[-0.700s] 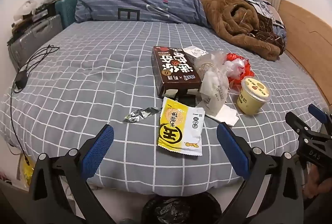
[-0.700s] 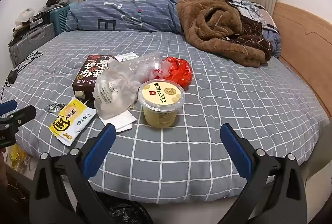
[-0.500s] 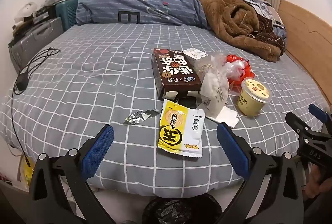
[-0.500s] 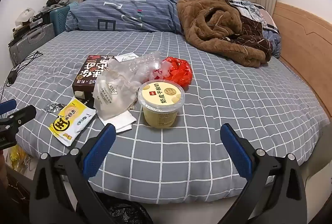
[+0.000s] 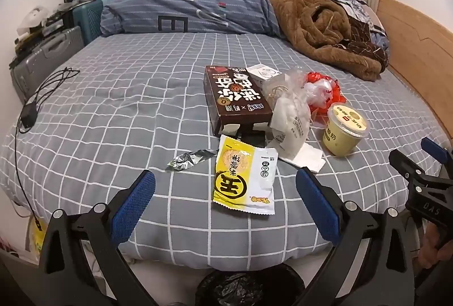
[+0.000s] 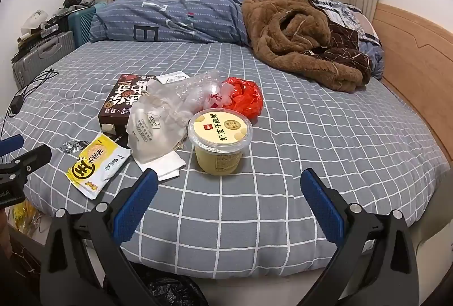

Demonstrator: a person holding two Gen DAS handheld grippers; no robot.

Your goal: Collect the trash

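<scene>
Trash lies in a cluster on the grey checked bed (image 5: 113,113): a yellow snack packet (image 5: 245,175), a crumpled foil wrapper (image 5: 188,160), a brown box (image 5: 236,99), a white pouch (image 5: 291,122), a folded napkin (image 5: 307,158), clear and red plastic bags (image 5: 322,91) and a yellow yoghurt cup (image 5: 344,129). My left gripper (image 5: 225,188) hangs open over the bed's near edge, just short of the packet. My right gripper (image 6: 228,188) is open too, with the yoghurt cup (image 6: 219,141) just beyond its fingers and the packet (image 6: 97,161) to its left.
A bin with a black liner (image 5: 246,289) stands on the floor below the bed edge. A blue duvet (image 5: 184,8) and brown blanket (image 5: 325,28) lie at the far side. A black cable (image 5: 31,107) trails on the left, suitcases (image 5: 45,51) beyond it, a wooden headboard (image 5: 419,51) on the right.
The left wrist view has tipped slightly, so the trash sits a little lower in frame. Both grippers stay open and nothing on the bed has moved.
</scene>
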